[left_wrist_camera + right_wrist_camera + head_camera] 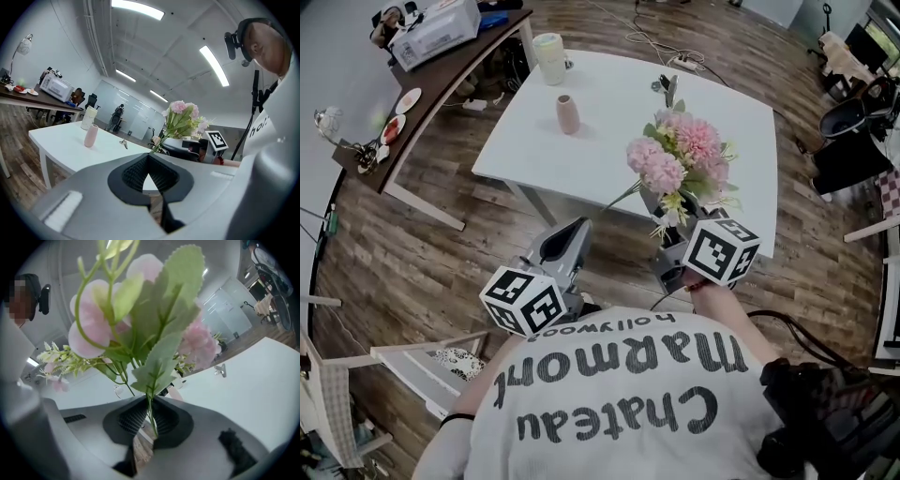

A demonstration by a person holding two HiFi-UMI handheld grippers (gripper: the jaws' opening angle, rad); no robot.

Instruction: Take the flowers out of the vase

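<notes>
A bunch of pink flowers (680,159) with green leaves hangs in the air over the near edge of the white table (609,141). My right gripper (673,246) is shut on its stems just below the blooms. In the right gripper view the thin green stems (150,413) run down between the pads, and the flowers (150,333) fill the picture. The small pink vase (567,113) stands upright and empty on the table's far left part, well apart from both grippers. My left gripper (572,230) is off the table's near edge, shut with nothing in it. The left gripper view looks across the table at the vase (91,135) and the flowers (183,119).
A cream cup (549,58) stands at the table's far left corner and a metal clip (666,86) lies near its far edge. A brown side desk (441,75) with a white box and plates is at the left. Black chairs (853,141) stand at the right, a white chair (412,366) at the lower left.
</notes>
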